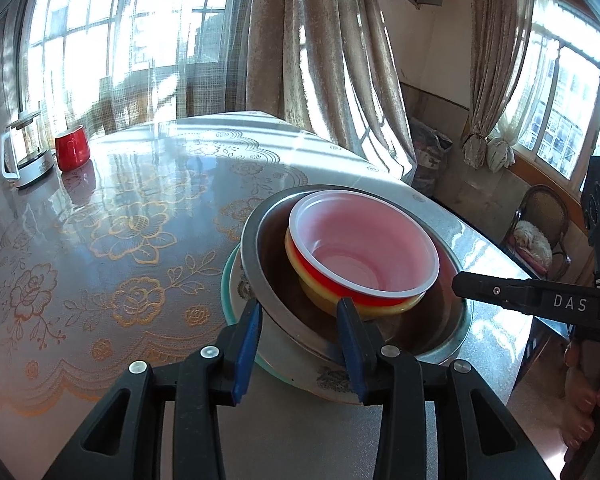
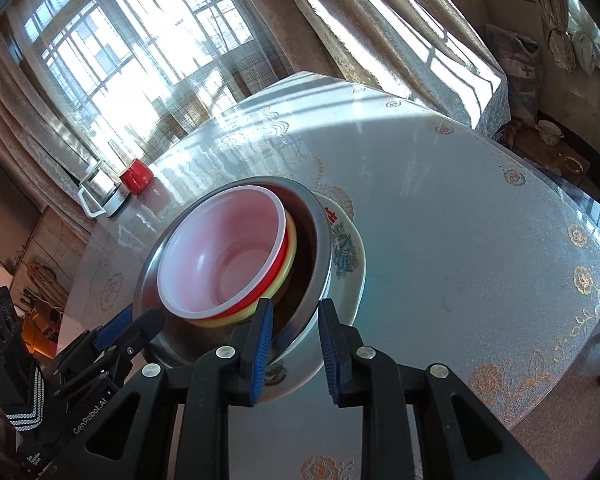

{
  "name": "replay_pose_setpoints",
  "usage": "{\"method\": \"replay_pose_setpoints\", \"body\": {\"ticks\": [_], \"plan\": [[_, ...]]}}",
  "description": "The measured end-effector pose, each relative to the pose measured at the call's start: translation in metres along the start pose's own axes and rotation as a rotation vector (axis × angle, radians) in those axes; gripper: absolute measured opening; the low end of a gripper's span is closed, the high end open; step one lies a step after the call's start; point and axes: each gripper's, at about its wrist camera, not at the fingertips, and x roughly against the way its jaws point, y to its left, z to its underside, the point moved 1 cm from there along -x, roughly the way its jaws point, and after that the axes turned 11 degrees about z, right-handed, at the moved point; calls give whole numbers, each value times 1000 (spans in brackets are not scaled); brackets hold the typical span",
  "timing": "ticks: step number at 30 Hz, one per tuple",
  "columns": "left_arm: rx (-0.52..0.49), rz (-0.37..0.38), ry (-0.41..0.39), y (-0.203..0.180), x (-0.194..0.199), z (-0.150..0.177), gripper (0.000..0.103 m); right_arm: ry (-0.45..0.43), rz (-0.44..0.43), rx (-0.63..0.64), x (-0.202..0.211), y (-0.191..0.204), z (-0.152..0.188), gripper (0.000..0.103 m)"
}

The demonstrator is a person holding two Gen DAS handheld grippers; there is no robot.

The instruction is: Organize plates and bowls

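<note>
While the kettle (image 1: 24, 152) and the red mug (image 1: 73, 148) stand at the far left of the bench (image 1: 140, 208), the stack is nearer the right edge. On the flowered plate (image 2: 346, 256) sits the steel bowl (image 1: 256, 256), and inside it the yellow bowl (image 1: 320, 294) carries the red bowl (image 1: 364, 248) with the white inside. The left claw (image 1: 300, 312) is open, its blue pads on both sides of the steel rim, not clearly pressing. The right claw (image 2: 294, 320) is open too, astride the rims of steel bowl and plate.
</note>
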Motion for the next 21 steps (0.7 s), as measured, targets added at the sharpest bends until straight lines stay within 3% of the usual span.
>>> {"method": "replay_pose_setpoints", "body": {"ticks": [7,13,21], "plan": [[43,0,17,3,-3,0,40,-9,-12,-50,-2,-5,-8,18],[-96,-95,-5,-17,9,4,40,-39,-1,-36,3,-2,-5,24],[-95,-101,-10,-17,20,12,55,-26,9,-10,4,1,3,27]]}}
